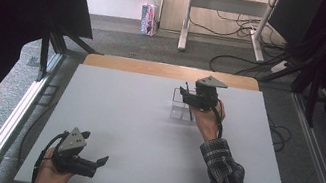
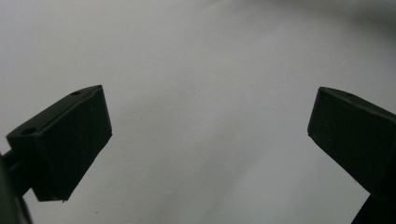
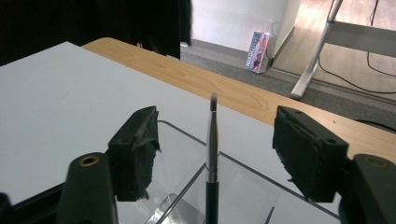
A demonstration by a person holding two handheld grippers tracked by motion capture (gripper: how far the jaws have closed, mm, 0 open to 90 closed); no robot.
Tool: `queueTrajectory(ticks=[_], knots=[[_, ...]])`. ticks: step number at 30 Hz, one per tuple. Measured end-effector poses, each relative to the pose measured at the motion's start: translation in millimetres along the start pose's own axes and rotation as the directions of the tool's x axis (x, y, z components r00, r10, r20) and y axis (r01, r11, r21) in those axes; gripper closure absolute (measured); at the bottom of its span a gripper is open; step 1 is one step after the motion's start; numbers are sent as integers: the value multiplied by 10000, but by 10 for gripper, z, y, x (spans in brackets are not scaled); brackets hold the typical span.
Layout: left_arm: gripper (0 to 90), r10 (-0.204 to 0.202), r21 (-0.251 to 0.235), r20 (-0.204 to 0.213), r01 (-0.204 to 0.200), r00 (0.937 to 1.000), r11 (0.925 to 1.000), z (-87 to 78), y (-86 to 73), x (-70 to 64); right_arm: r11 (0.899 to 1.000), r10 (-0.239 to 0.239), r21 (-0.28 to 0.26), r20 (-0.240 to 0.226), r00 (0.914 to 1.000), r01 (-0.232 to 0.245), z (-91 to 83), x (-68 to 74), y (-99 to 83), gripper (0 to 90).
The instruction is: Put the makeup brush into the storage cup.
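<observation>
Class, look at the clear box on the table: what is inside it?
A thin brush stands in the clear box, bristles up, between the open jaws of the right gripper. Its lower end and the box floor are cut off in the right gripper view.

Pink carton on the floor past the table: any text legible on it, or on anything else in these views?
Pink carton: has printing, but too small and blurred to read.
Right gripper, open around the brush in the clear holder: no lettering visible.
Left gripper and table: no lettering visible.
</observation>
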State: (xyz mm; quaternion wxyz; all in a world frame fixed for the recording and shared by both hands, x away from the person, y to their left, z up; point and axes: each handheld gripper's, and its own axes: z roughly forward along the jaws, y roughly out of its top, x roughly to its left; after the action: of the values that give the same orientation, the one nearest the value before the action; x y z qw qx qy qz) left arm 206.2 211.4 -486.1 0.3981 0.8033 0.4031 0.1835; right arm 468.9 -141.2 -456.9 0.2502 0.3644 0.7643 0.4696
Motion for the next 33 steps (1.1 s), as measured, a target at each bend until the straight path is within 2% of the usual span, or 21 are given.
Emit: queueTrajectory(ticks=[6, 15, 33], knots=[[0, -14, -8, -37, 14, 10000, 10000, -3, 1, 0, 10000, 48, 53, 63, 10000, -48, -14, 13, 8, 221], [0, -336, -105, 54, 336, 9994, 9994, -19, -4, 35, 9991, 264, 330, -80, 9996, -261, -26, 12, 0, 141], [0, -397, -24, -20, 397, 9992, 9992, -23, -27, 76, 9957, 364, 879, -679, 9970, -304, -113, 72, 28, 66]])
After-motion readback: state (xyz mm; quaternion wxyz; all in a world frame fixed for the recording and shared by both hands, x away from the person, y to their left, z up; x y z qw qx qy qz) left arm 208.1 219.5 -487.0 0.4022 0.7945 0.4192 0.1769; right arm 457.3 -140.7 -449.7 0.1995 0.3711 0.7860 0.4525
